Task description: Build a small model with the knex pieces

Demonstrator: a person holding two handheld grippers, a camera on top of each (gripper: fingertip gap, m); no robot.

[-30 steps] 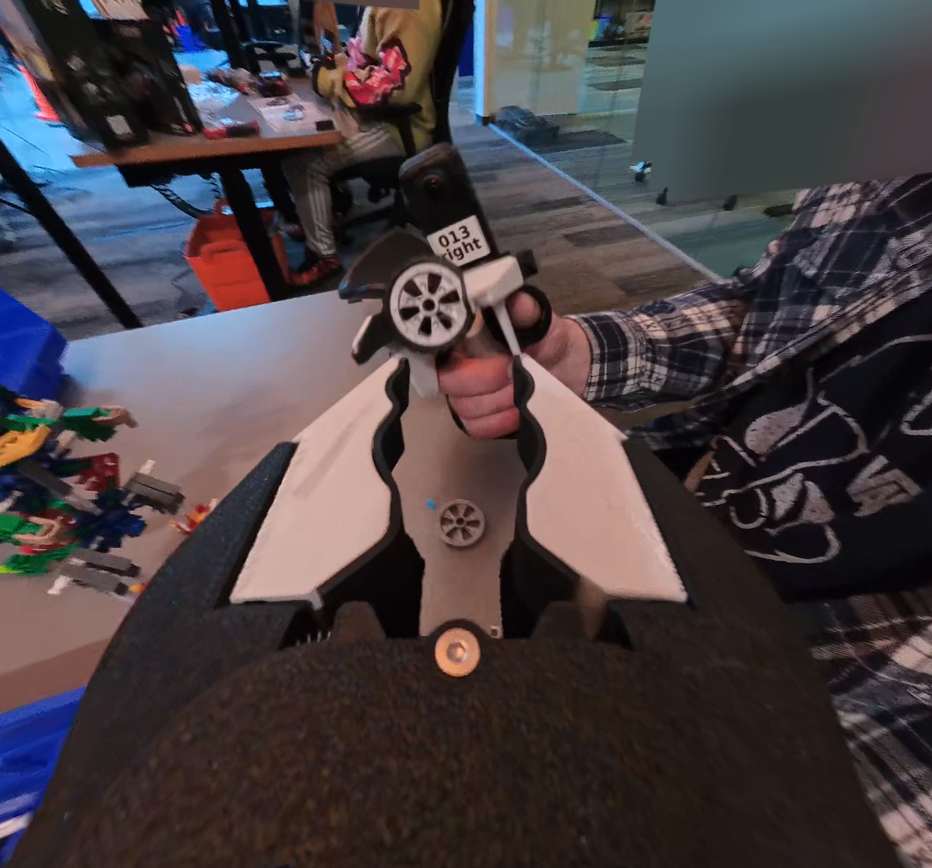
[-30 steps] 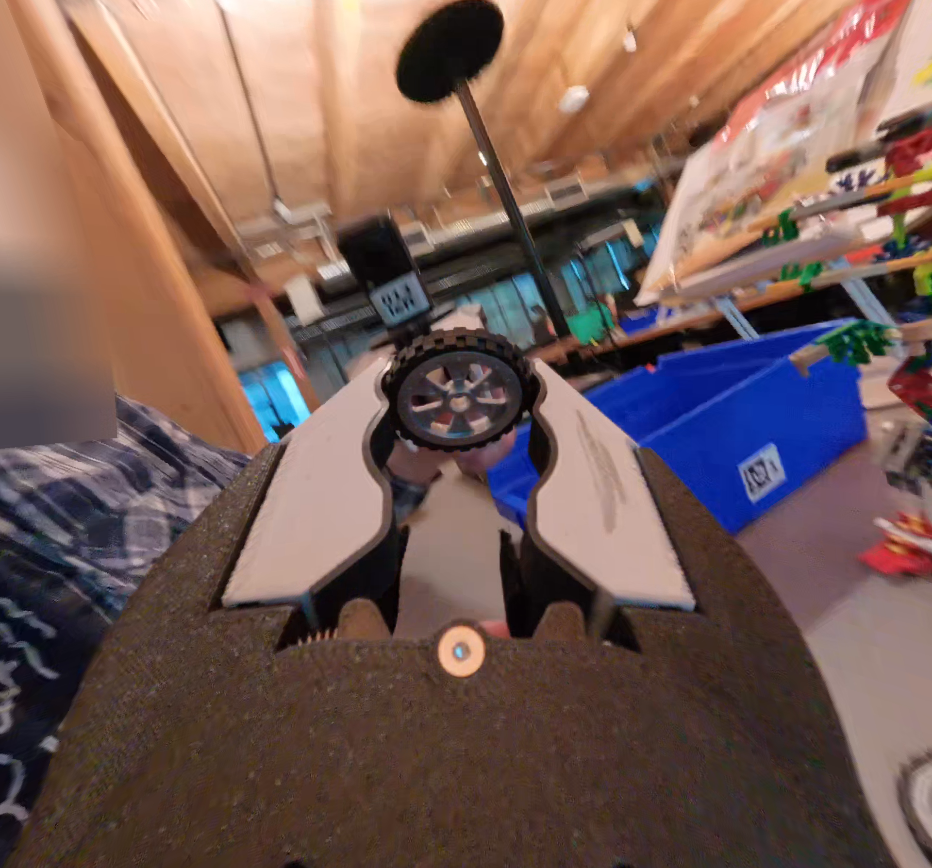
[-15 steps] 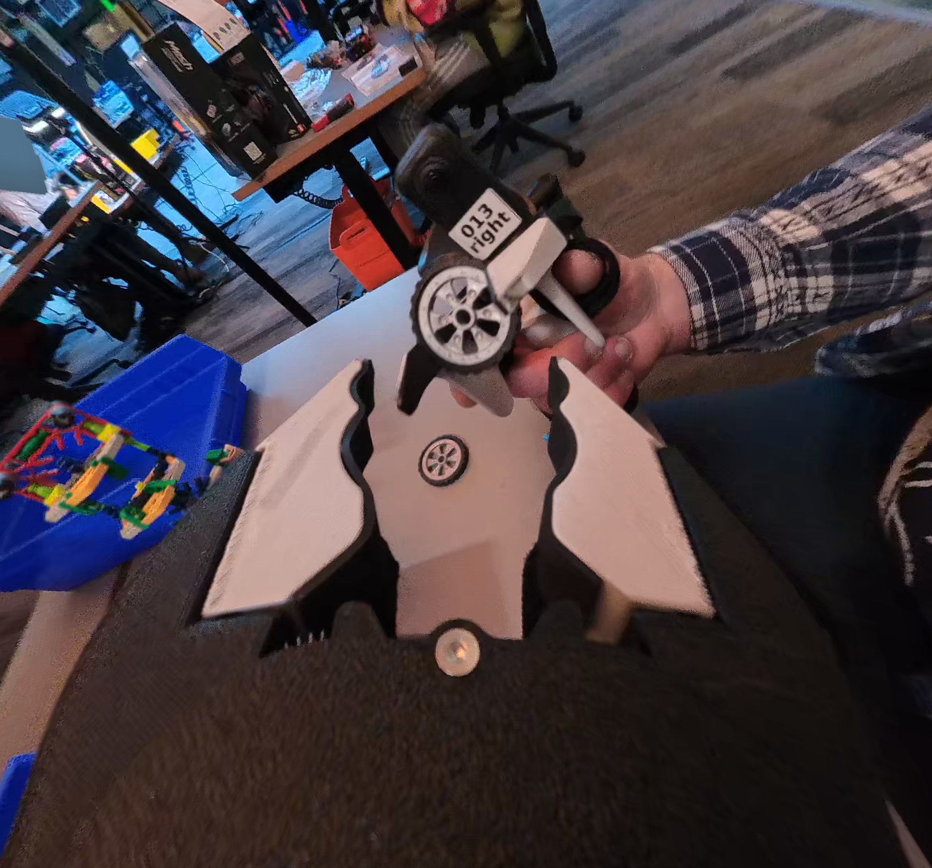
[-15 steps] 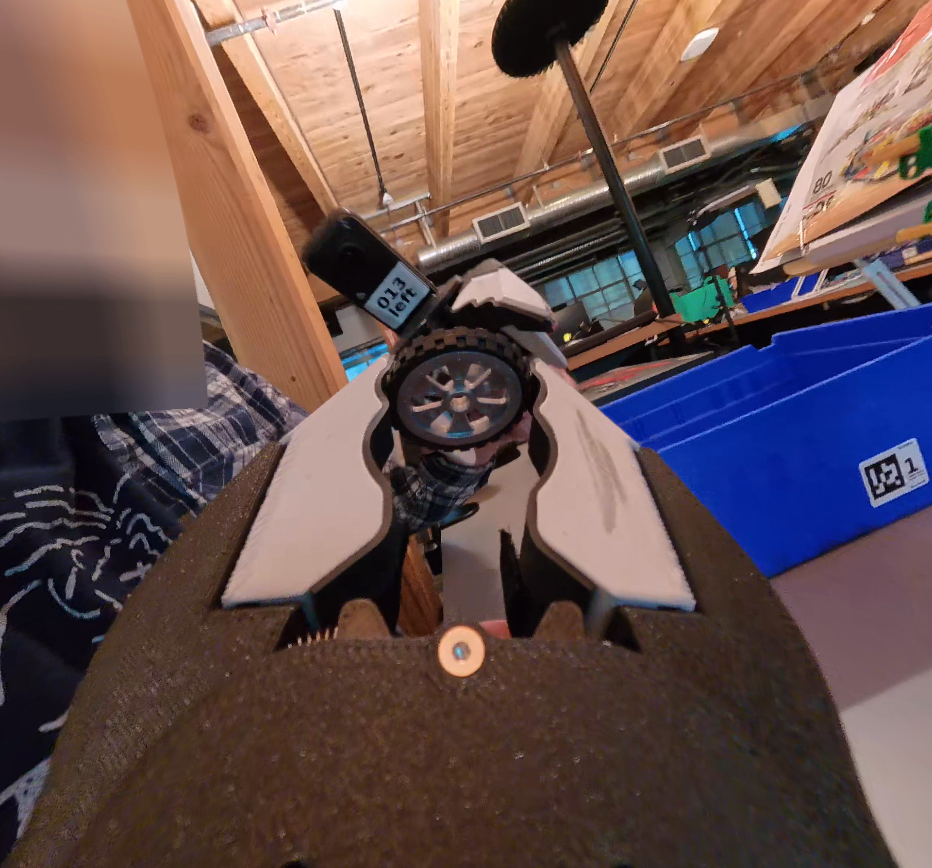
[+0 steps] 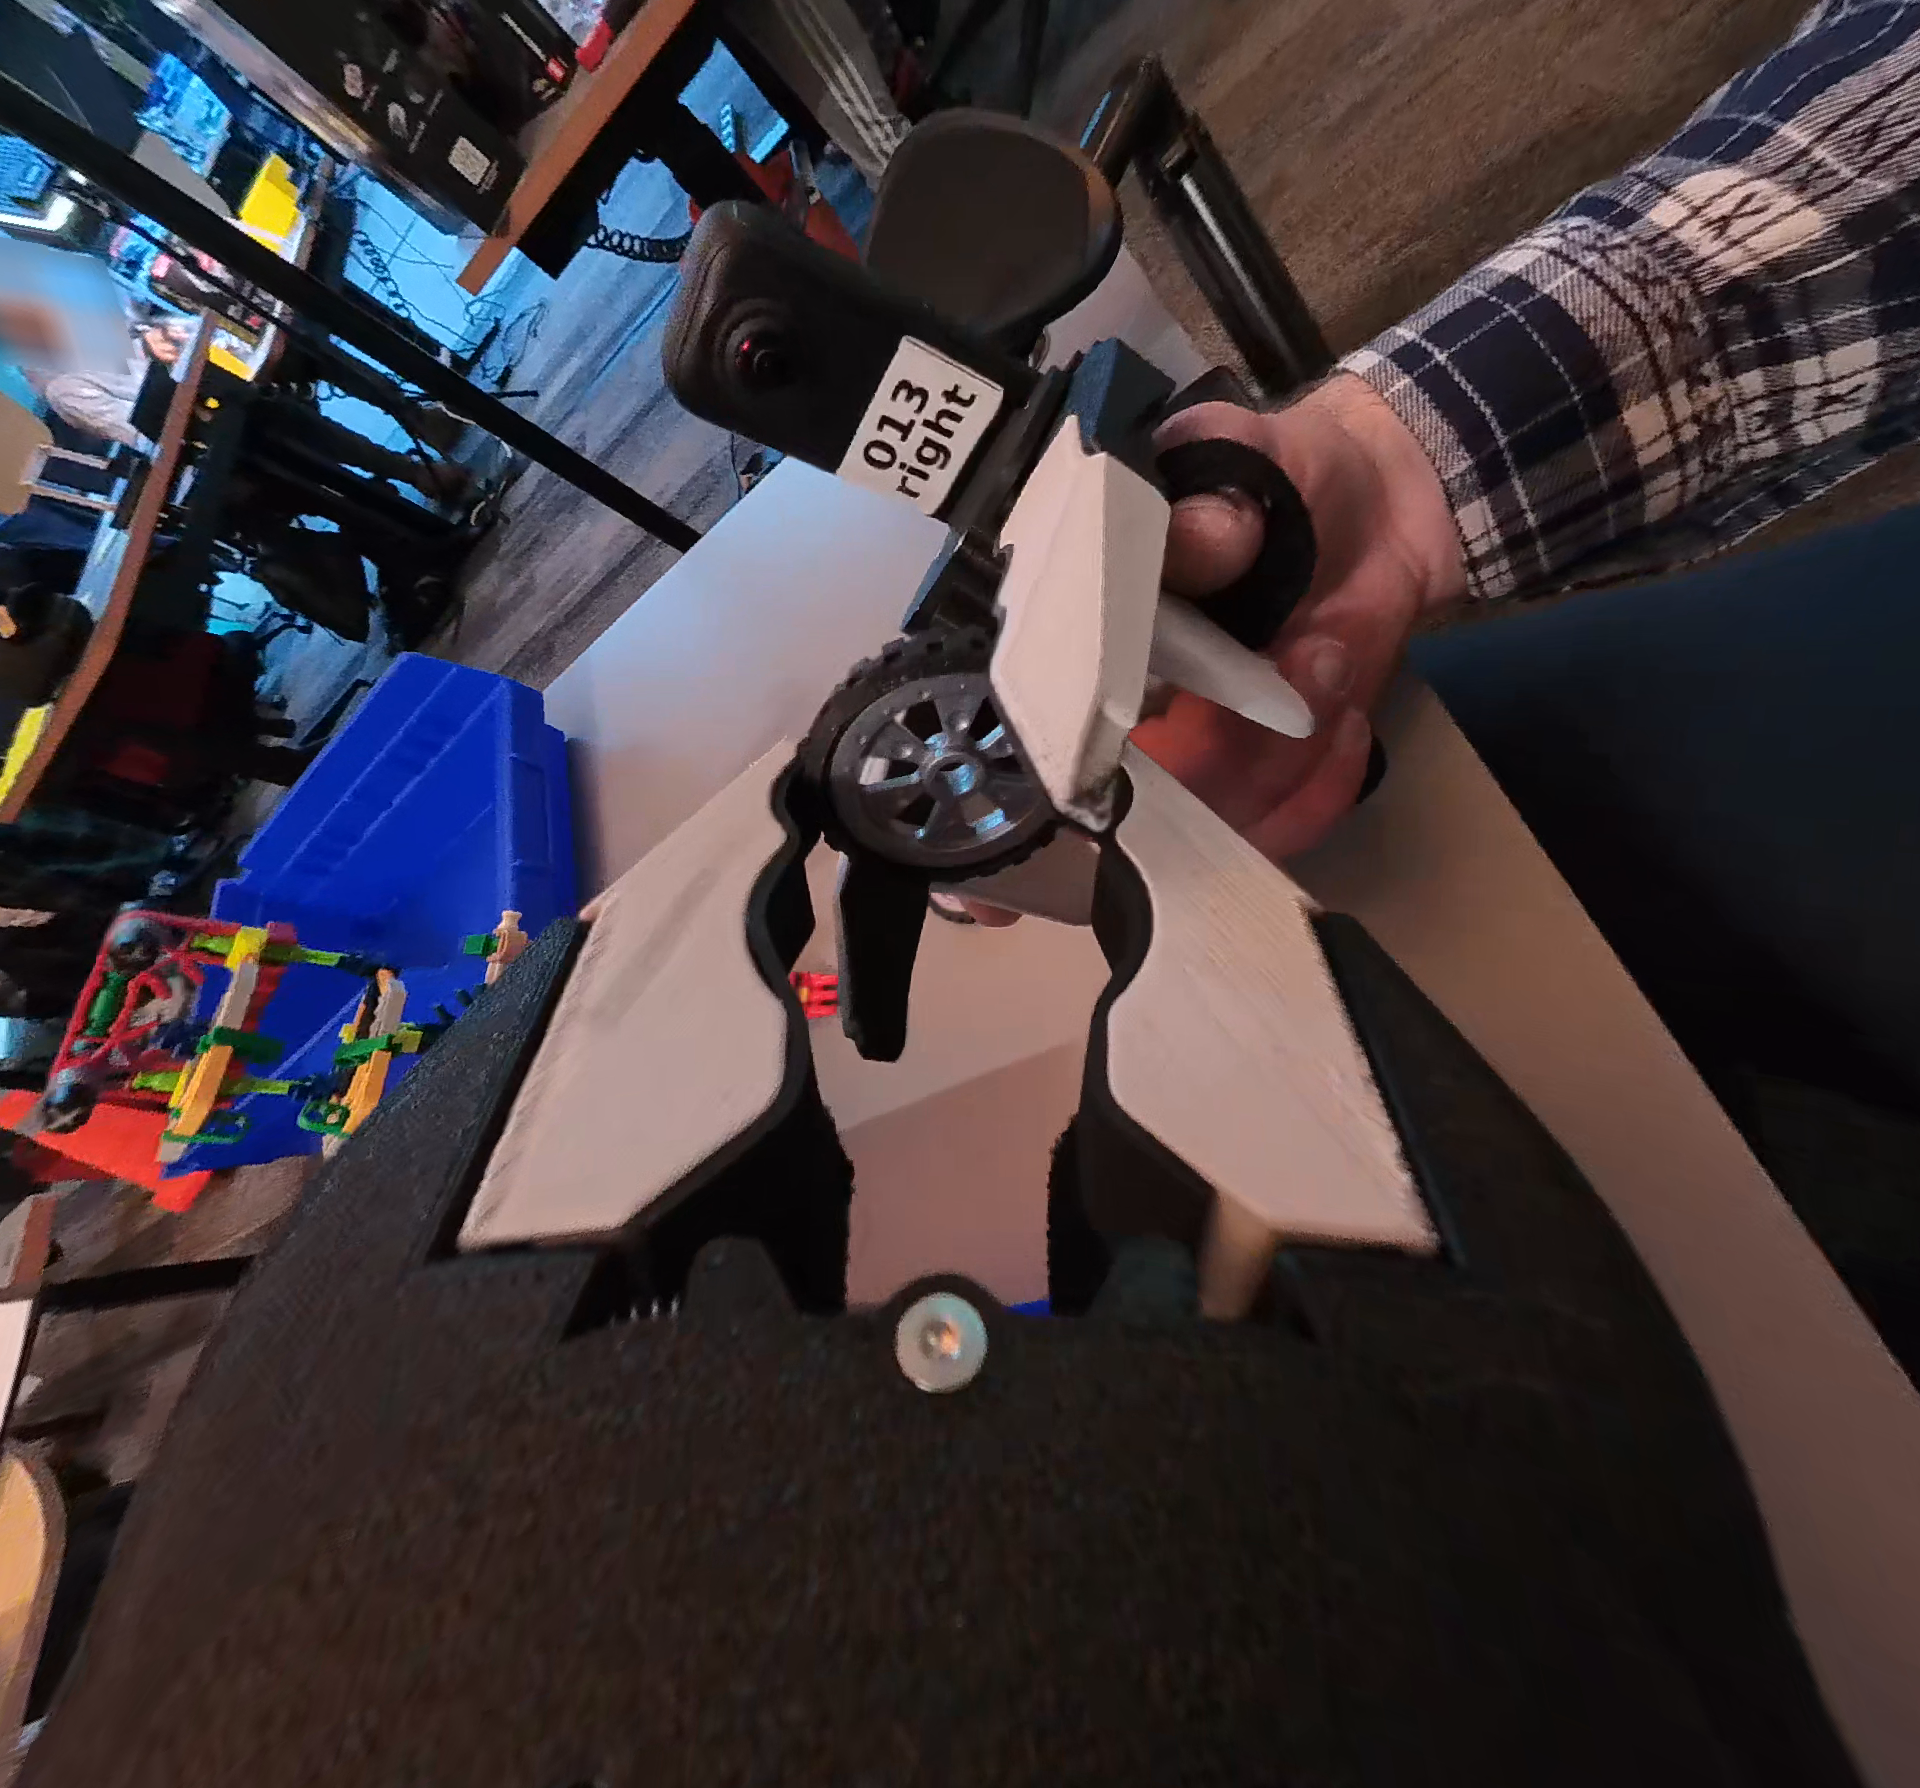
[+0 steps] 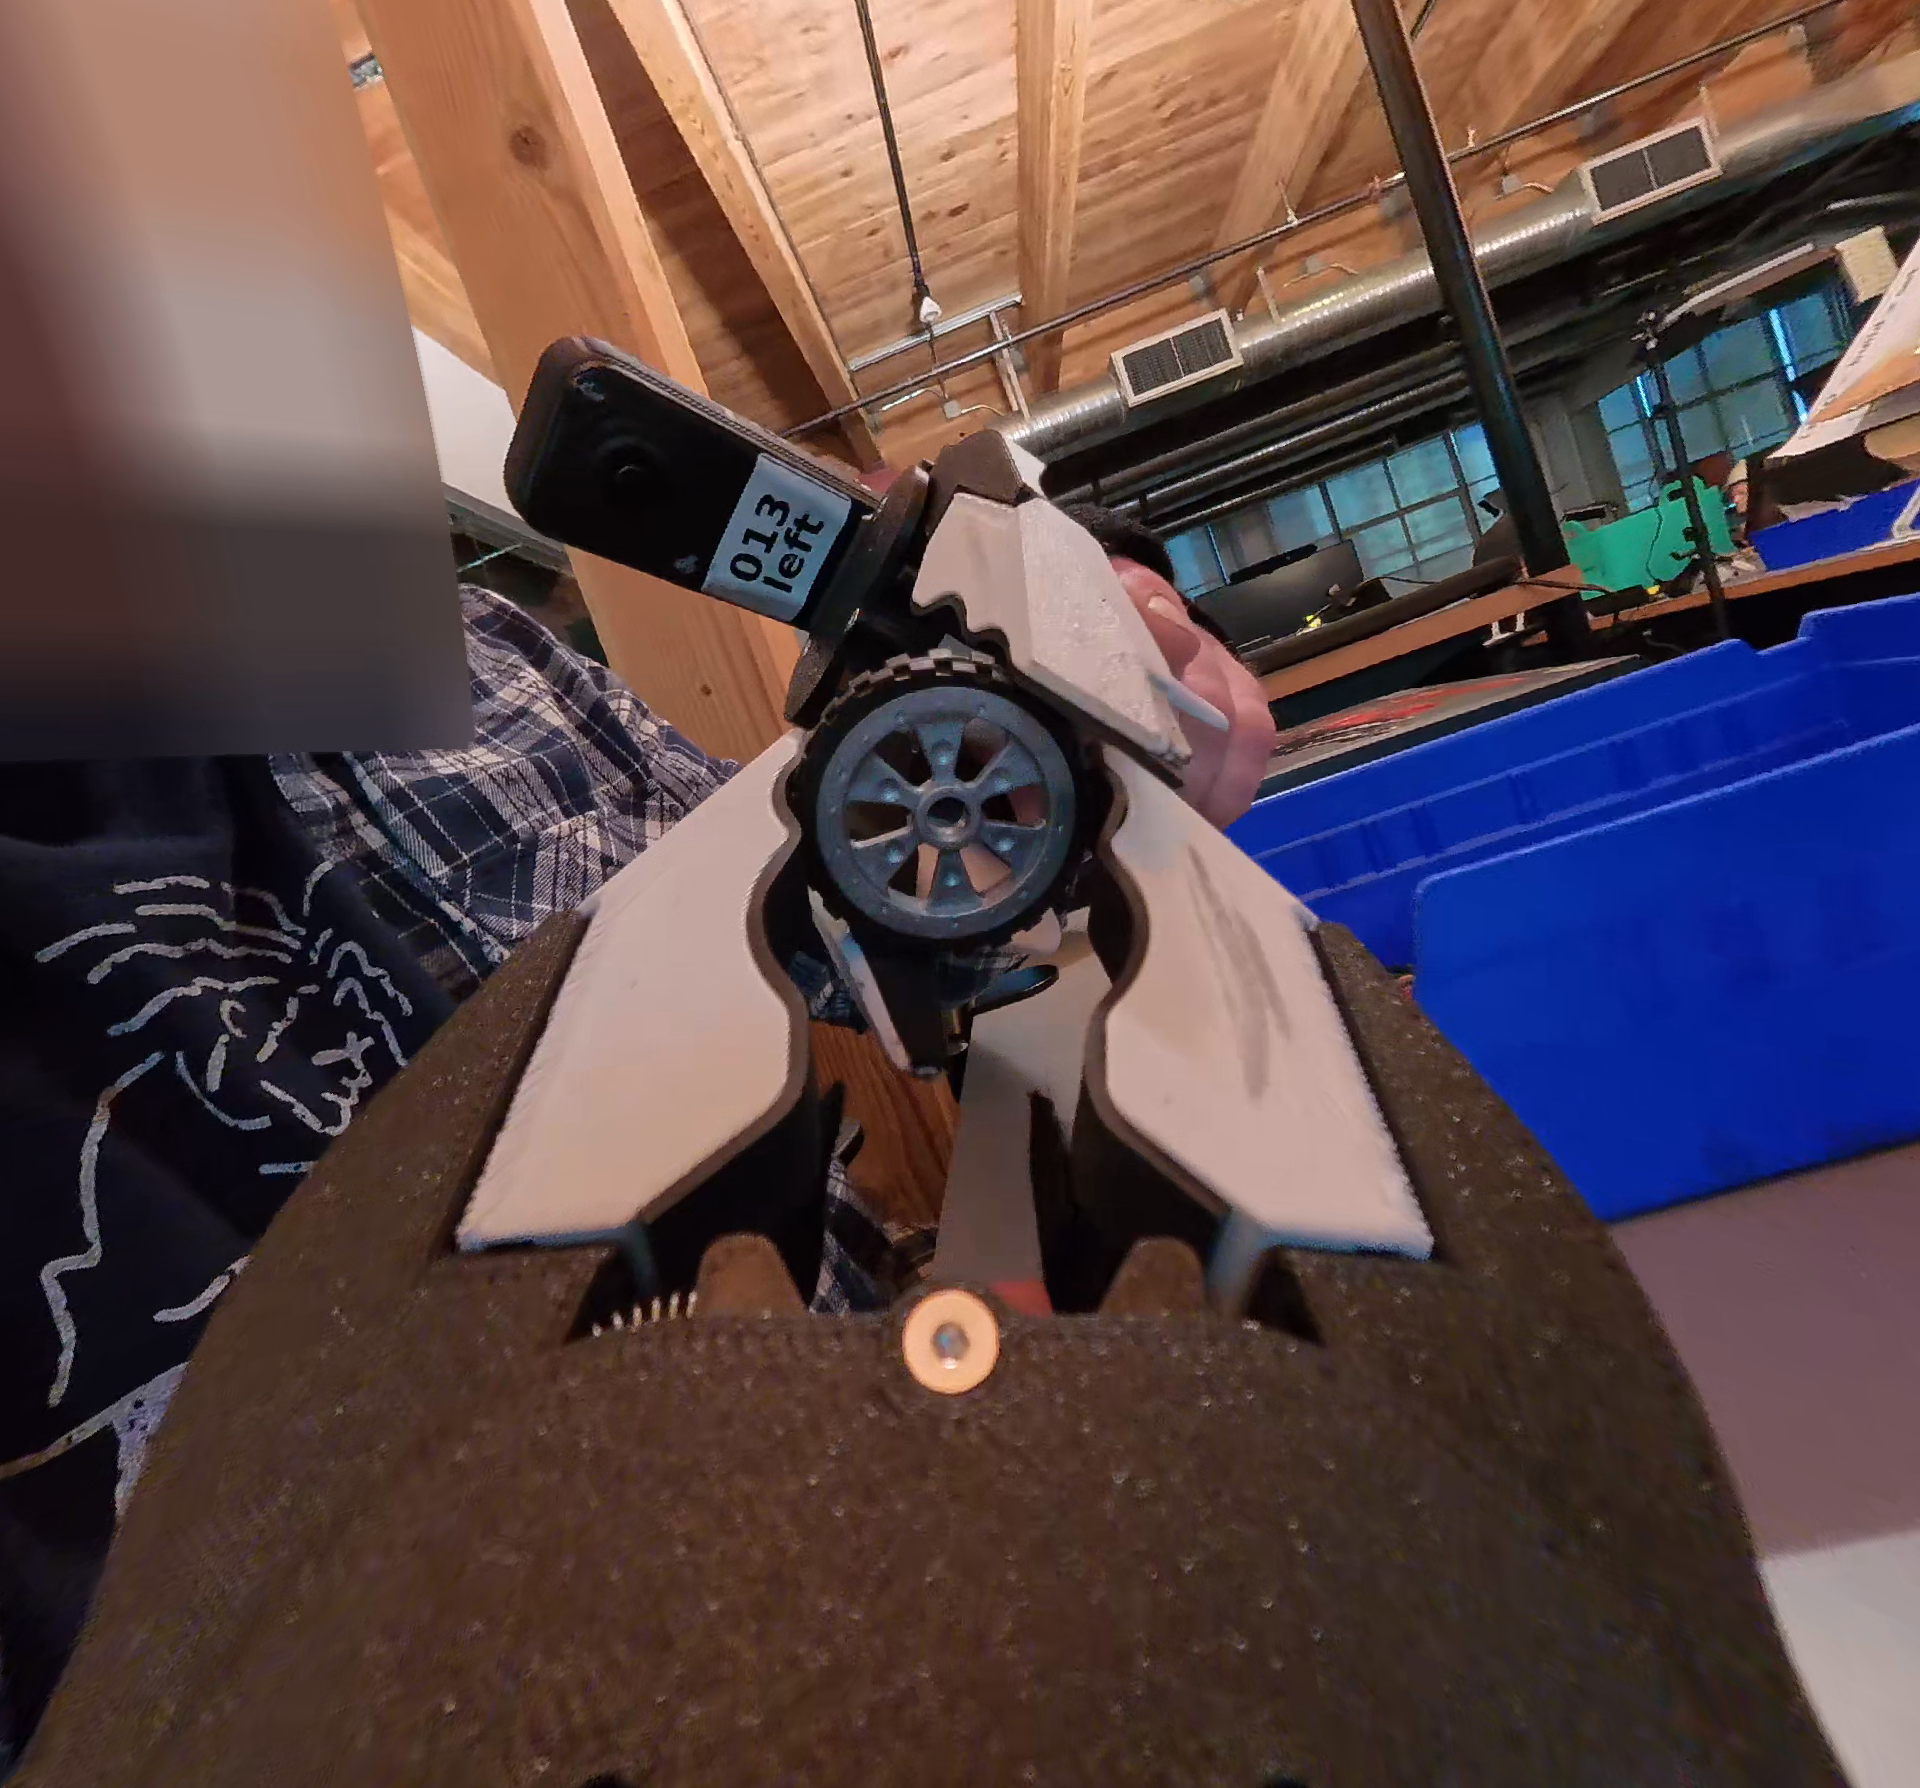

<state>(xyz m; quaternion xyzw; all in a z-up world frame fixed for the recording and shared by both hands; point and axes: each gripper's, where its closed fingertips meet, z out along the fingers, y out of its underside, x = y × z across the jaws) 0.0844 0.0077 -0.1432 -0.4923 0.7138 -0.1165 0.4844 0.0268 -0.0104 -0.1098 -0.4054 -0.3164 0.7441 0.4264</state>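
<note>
A toy wheel [image 5: 925,793] with a black tyre and grey spokes is held in the air between both grippers. My left gripper [image 5: 945,803] has its white fingers on either side of the tyre, at about the wheel's width. My right gripper [image 6: 951,824] is shut on the same wheel [image 6: 940,824]. In the left wrist view, the right gripper's white finger [image 5: 1070,616] lies over the wheel's upper right. In the right wrist view, the left gripper's white finger [image 6: 1049,626] rests on top of the tyre. A hand in a plaid sleeve [image 5: 1662,304] holds the right gripper.
The pale table [image 5: 748,616] lies below, its edge at the right. A blue bin [image 5: 416,803] and a colourful construction-toy model [image 5: 229,1032] stand at the left. Blue bins [image 6: 1610,907] are right of the right gripper. A wooden post [image 6: 582,232] and a black pole [image 6: 1423,232] rise behind. The left gripper's tips are roughly 6 cm from the right gripper's.
The left gripper opened wider, moved up to the wheel in the right gripper, and narrowed around it. Both grippers tilted and came closer together.
</note>
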